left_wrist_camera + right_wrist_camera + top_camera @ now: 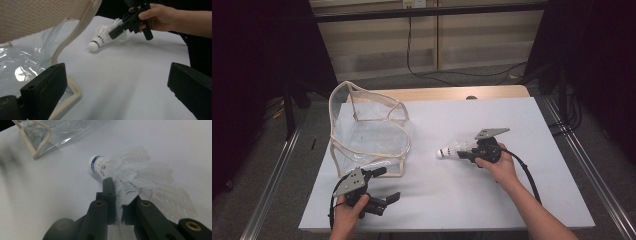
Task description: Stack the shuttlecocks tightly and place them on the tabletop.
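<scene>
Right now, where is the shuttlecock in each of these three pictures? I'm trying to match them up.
High view: the shuttlecock lies right of centre on the white table, at the tip of the right gripper.
Left gripper view: upper middle, cork pointing lower left.
Right gripper view: centre, feathers pinched between the jaws.
Shared landmark: the clear bag with cream trim, left in the high view.

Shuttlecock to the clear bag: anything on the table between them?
Nothing visible. The right gripper is shut on the shuttlecock by its feathers, cork end pointing toward the clear bag. Bare white table lies between them. The left gripper is open at the bag's near corner, off that line.
</scene>
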`<state>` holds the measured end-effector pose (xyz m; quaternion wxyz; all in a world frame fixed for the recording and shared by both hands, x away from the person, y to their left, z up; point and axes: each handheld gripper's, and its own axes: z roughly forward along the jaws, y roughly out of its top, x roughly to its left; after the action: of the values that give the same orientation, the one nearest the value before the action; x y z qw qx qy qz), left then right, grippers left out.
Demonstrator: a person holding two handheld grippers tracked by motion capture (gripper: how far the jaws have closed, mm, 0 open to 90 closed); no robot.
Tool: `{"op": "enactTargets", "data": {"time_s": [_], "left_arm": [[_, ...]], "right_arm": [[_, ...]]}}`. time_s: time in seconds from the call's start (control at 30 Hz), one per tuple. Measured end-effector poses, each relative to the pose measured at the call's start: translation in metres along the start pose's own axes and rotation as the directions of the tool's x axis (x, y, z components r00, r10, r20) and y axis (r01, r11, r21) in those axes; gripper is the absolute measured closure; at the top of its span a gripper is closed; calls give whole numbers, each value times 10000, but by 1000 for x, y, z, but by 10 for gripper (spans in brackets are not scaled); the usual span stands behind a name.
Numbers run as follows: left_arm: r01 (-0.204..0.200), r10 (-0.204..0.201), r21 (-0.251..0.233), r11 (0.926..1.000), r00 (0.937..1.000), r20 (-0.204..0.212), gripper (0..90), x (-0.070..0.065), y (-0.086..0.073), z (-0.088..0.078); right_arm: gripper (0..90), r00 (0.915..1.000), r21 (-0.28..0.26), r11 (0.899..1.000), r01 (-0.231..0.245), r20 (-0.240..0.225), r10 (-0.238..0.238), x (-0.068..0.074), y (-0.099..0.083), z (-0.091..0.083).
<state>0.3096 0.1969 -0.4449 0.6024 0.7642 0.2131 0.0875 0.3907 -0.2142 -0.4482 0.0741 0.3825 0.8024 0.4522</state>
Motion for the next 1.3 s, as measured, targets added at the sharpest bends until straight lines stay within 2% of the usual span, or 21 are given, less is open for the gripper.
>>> {"op": "enactTargets", "data": {"time_s": [0.43, 0.83, 1.3], "left_arm": [[9, -9, -55, 10000, 10000, -8, 28, 0, 0, 0], [2, -3, -100, 10000, 10000, -66, 28, 0, 0, -1], [14, -15, -154, 9999, 10000, -73, 27, -1, 1, -2]], "right_arm": [[851, 9993, -128, 9996, -263, -282, 259, 1, 4, -12], [873, 9991, -236, 9996, -134, -411, 124, 5, 16, -26], [877, 9980, -324, 9991, -259, -593, 239, 7, 20, -29]]}}
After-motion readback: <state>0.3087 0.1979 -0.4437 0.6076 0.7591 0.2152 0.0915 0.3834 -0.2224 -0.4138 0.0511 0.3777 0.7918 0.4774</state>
